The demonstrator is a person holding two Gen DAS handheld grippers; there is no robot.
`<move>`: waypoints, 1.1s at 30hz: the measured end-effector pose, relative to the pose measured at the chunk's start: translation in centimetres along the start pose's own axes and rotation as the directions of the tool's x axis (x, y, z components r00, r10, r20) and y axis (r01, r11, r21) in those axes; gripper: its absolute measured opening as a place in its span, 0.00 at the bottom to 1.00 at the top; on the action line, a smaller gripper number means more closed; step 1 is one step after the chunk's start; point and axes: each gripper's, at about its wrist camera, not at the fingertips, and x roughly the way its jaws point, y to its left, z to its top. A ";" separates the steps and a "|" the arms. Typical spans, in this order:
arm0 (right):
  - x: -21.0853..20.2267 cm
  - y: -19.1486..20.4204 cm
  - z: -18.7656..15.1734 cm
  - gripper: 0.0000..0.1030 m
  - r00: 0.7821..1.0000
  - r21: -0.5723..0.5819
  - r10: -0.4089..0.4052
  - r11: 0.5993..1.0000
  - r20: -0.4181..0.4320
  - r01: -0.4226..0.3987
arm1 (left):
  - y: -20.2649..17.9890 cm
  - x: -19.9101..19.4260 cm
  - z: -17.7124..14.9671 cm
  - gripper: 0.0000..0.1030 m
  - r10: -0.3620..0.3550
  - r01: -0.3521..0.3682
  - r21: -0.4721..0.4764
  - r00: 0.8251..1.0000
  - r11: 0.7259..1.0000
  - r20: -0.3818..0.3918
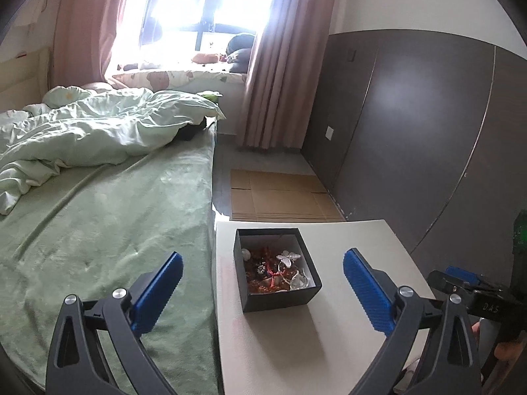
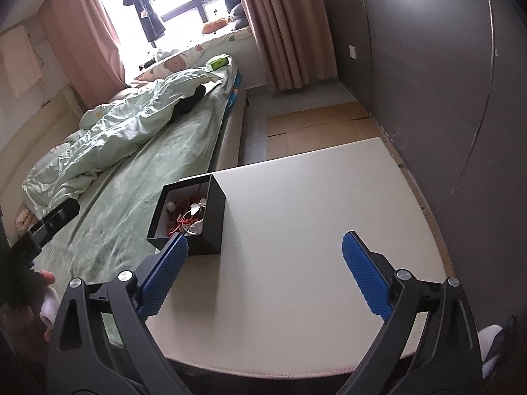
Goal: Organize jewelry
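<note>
A black open box (image 1: 280, 299) stands on the left part of a white table (image 1: 329, 345). Inside lies a tangle of jewelry (image 1: 273, 270): red and amber beads, a white butterfly piece and clear pieces. My left gripper (image 1: 263, 256) hovers open in front of and above the box, with nothing between its blue pads (image 1: 158, 293). In the right wrist view the box (image 2: 214, 217) sits beyond my left fingertip, and the jewelry (image 2: 186, 212) shows inside. My right gripper (image 2: 265, 237) is open over the bare table (image 2: 313, 197) and holds nothing.
A bed with a green sheet (image 1: 115, 230) and a rumpled quilt (image 1: 82, 131) runs along the table's left side. Flat cardboard (image 1: 280, 194) lies on the floor beyond the table. A dark wardrobe wall (image 1: 411, 115) stands on the right.
</note>
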 end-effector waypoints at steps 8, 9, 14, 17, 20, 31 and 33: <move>-2.3 0.8 -0.7 0.92 0.999 -0.032 0.009 0.999 0.046 -0.008 | 0.5 -2.7 -0.8 0.92 0.008 -0.009 0.010 1.000 1.000 0.022; -2.6 0.9 -0.8 0.92 0.999 -0.032 0.011 0.999 0.050 -0.010 | 0.5 -3.0 -0.8 0.92 0.003 -0.003 0.009 1.000 1.000 0.022; -3.9 1.8 -0.9 0.92 0.997 -0.045 0.026 0.999 0.066 -0.023 | 0.0 -3.9 -0.9 0.92 -0.007 0.006 0.016 1.000 1.000 0.028; -4.1 2.3 -1.0 0.92 0.997 -0.048 0.036 0.998 0.062 -0.033 | -0.3 -4.0 -1.1 0.92 -0.015 0.014 0.020 1.000 1.000 0.020; -4.3 2.6 -1.2 0.92 0.998 -0.059 0.036 0.998 0.057 -0.032 | -0.7 -3.8 -1.4 0.92 -0.010 0.010 0.031 1.000 0.999 0.007; -3.7 2.0 -1.3 0.92 0.999 -0.041 0.023 0.999 0.033 -0.022 | -0.9 -3.0 -1.5 0.92 -0.001 0.001 0.035 1.000 0.999 0.002; -3.7 2.0 -1.3 0.92 0.999 -0.042 0.021 0.999 0.033 -0.020 | -0.8 -3.0 -1.5 0.92 0.003 -0.003 0.039 1.000 0.999 0.008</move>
